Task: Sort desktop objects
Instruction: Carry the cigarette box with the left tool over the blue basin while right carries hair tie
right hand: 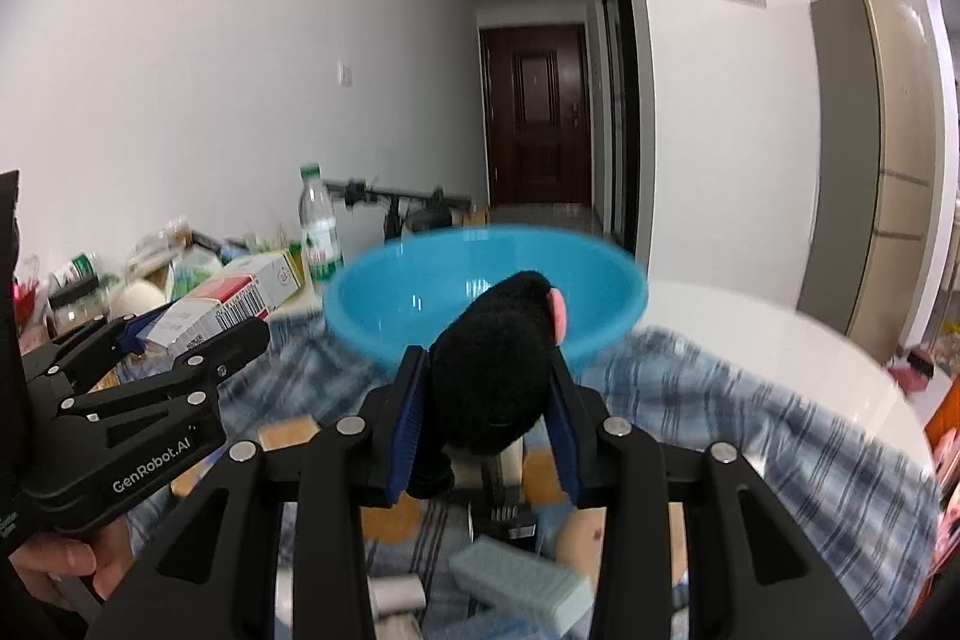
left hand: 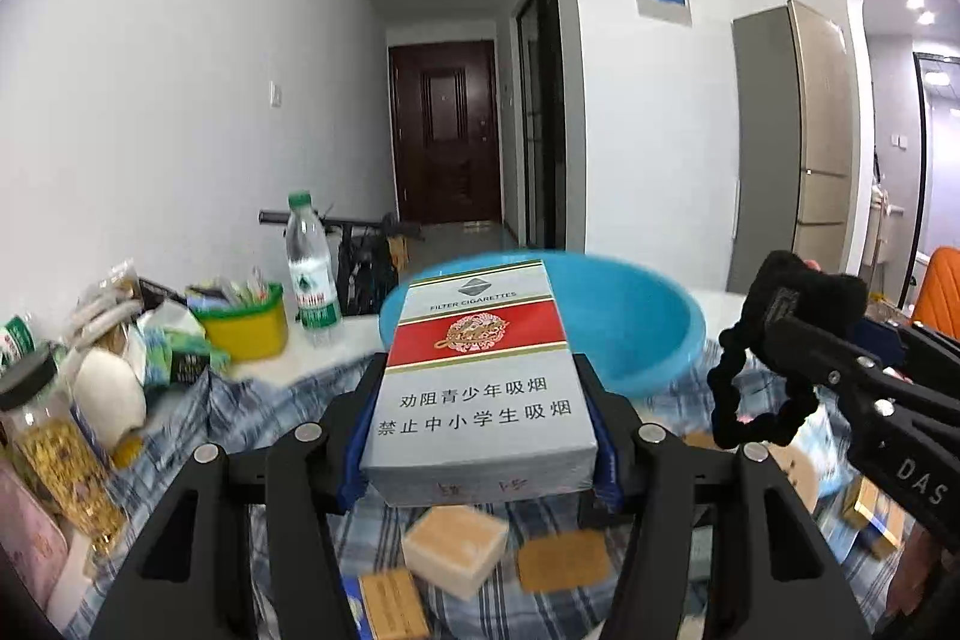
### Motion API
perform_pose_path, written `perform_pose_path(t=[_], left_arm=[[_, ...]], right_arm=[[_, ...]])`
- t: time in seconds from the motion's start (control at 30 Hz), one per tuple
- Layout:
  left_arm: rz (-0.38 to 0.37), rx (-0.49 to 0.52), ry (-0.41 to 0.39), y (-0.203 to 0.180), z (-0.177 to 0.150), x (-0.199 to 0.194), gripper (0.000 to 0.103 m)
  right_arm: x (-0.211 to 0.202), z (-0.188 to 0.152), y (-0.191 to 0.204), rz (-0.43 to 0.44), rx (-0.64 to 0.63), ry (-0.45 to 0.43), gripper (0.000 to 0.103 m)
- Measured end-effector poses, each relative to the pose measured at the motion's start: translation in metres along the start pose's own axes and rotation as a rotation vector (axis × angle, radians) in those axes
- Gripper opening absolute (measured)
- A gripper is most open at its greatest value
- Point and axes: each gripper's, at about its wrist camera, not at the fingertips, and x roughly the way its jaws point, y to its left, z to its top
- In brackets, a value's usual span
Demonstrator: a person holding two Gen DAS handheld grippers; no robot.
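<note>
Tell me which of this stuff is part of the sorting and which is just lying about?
In the job:
- cigarette pack, gripped in left claw
- black fuzzy hair tie, gripped in right claw
- blue basin

Lying about:
- water bottle
- yellow tub
- jar

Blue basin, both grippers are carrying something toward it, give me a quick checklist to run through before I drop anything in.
1. Left gripper holds the cigarette pack squarely between its pads: ok.
2. Right gripper is clamped on the black fuzzy scrunchie: ok; its loop hangs free below the gripper in the left wrist view.
3. Blue basin upright, open side up, ahead of both grippers: ok.
4. Basin inside free of other items: what shows looks bare, but the held items hide part of it: cannot tell.
5. Grippers apart, not touching each other: ok.
6. Held items already over the basin rim: cannot tell from these angles.
</note>
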Motion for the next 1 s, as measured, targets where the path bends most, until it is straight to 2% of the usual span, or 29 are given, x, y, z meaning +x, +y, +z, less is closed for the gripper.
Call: perform_pose_path(t=[0.27,0.53,0.8,1.0], left_arm=[[-0.015,-0.031,-0.081,0.011,0.041,-0.018,0.06],[-0.022,-0.039,-0.129,0.016,0.06,-0.012,0.06],[-0.05,-0.097,-0.182,0.032,0.092,0.026,0.06],[-0.044,-0.128,-0.16,0.042,0.124,0.059,0.06]], right_arm=[[-0.015,0.036,0.002,-0.002,0.009,-0.105,0.036],[-0.004,0.049,0.004,0.005,0.0,-0.131,0.036],[0.023,0.083,0.006,-0.014,-0.02,-0.205,0.036],[0.05,0.119,0.006,-0.009,-0.024,-0.256,0.036]])
